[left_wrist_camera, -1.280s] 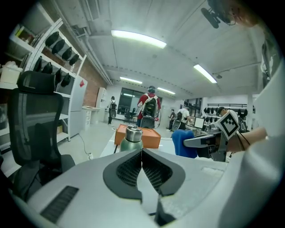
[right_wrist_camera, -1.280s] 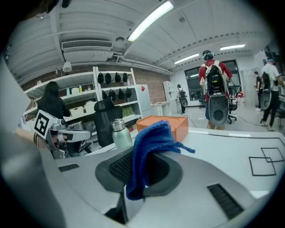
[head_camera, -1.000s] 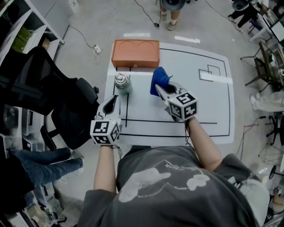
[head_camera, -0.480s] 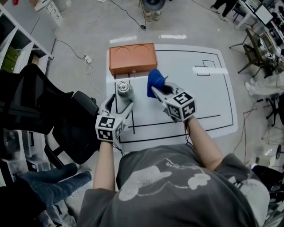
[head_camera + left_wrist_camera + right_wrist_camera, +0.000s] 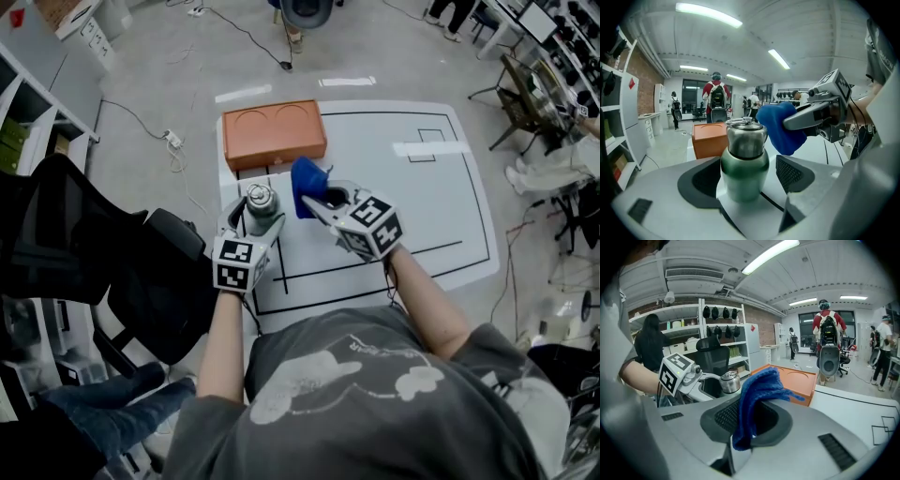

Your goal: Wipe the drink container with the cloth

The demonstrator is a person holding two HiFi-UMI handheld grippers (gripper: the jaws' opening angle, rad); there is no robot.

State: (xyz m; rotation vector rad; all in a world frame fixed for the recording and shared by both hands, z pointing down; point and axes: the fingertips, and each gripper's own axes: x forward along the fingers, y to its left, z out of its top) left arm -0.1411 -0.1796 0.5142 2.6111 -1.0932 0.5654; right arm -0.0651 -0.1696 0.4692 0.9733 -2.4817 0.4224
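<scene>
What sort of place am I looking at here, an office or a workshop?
Probably a lab or workshop: a white table marked with black lines, cables trailing over a bare floor, and shelves and a desk chair nearby.

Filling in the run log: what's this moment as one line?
left gripper: jaws just opening, bottle between them, not gripped | right gripper: shut on blue cloth, close beside bottle

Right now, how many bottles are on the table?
1. The bottle stands near the table's left edge, between the left gripper's jaws, which have just been opening and don't touch it. None seems hidden.
</scene>
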